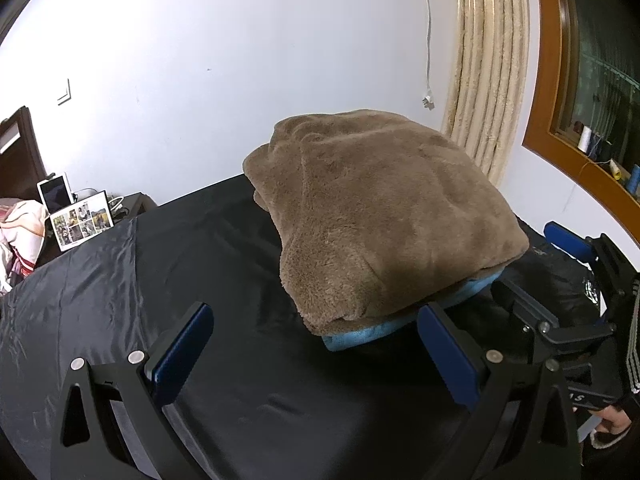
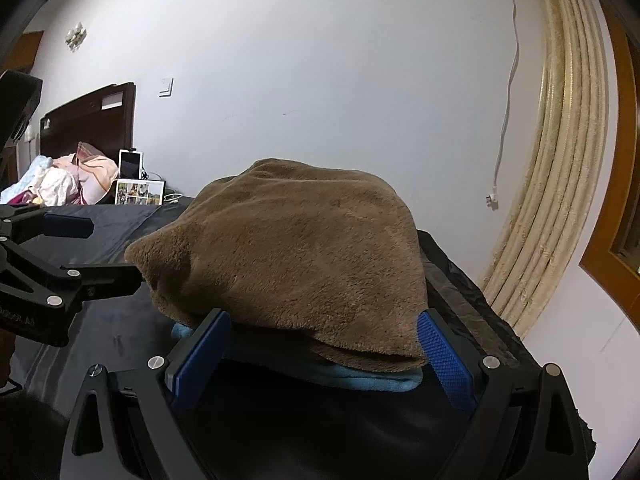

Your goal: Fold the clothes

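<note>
A folded brown fleece garment (image 1: 380, 216) lies on top of a folded light-blue garment (image 1: 360, 334) on the black sheet (image 1: 160, 272). My left gripper (image 1: 316, 320) is open just in front of the stack's near-left corner, nothing between its blue pads. In the right wrist view the same brown fleece garment (image 2: 296, 248) covers the blue garment (image 2: 376, 378). My right gripper (image 2: 324, 328) is open, its fingers either side of the stack's near edge, holding nothing. The right gripper also shows at the left wrist view's right edge, and the left gripper at the right wrist view's left edge.
A white wall stands behind. A cream curtain (image 1: 484, 60) and a wooden window frame (image 1: 548, 80) are at the right. A bed headboard (image 2: 92, 120) with bedding, a tablet (image 1: 56, 194) and a photo frame (image 1: 80, 220) are at the left. A hand (image 1: 612, 424) holds the right gripper.
</note>
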A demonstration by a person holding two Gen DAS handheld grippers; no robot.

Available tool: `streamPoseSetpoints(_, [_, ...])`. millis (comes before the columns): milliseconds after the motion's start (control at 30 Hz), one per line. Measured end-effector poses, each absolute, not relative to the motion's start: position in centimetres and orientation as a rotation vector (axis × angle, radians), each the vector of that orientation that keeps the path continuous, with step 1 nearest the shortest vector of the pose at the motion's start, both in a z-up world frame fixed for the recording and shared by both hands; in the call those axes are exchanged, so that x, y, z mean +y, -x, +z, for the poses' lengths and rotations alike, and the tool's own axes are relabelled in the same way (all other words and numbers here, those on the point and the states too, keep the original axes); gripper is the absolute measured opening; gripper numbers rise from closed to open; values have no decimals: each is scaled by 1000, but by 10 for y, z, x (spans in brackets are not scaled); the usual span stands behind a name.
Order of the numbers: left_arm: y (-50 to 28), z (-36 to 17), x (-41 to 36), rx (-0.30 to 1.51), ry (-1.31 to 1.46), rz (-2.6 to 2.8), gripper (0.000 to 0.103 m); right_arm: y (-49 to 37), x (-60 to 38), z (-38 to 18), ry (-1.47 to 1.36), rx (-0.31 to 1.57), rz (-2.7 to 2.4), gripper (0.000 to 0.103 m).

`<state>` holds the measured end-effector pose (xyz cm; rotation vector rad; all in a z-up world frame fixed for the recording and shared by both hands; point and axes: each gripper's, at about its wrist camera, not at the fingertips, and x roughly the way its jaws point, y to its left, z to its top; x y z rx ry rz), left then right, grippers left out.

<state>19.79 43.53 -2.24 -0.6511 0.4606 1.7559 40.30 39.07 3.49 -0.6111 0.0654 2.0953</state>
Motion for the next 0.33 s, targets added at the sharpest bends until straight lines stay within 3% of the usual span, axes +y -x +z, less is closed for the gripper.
streamPoseSetpoints(333, [-207, -16, 426, 454, 547, 1770, 102, -403, 388, 31, 624, 69, 2091, 96])
